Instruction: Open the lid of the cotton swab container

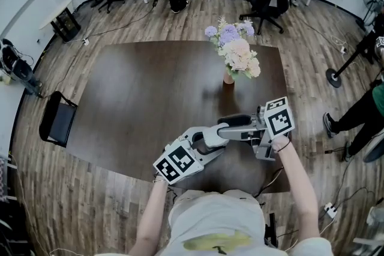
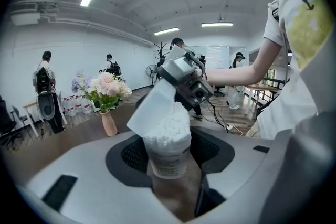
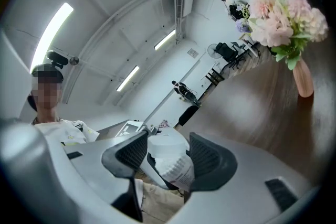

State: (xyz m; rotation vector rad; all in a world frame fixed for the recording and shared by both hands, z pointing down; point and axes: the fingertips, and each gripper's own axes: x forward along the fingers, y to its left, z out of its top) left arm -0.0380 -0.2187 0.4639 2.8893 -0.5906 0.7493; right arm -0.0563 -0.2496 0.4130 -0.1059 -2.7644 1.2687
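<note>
Container [image 2: 168, 155]: clear plastic, smooth, slight gloss. Label [image 2: 170, 166] on its wall looks like paper, matt. Lid [image 2: 154, 107]: white translucent plastic, matt. Swabs [image 2: 169, 124]: white cotton tips, fuzzy. Left gripper [image 2: 173, 150] and right gripper [image 3: 169, 157]: grey plastic shells, smooth, matt. Pads [image 2: 134, 155]: black, ribbed, rubbery look. Marker cube [image 1: 279, 117]: matt black-and-white print. Table [image 1: 150, 87]: dark wood, smooth, satin sheen with soft reflections. Floor [image 1: 72, 201]: wood-grain planks, lighter, low gloss. Vase [image 2: 108, 124]: pinkish, matt, ceramic by the look. Shirt [image 2: 310, 34]: light cloth with a yellow print.
</note>
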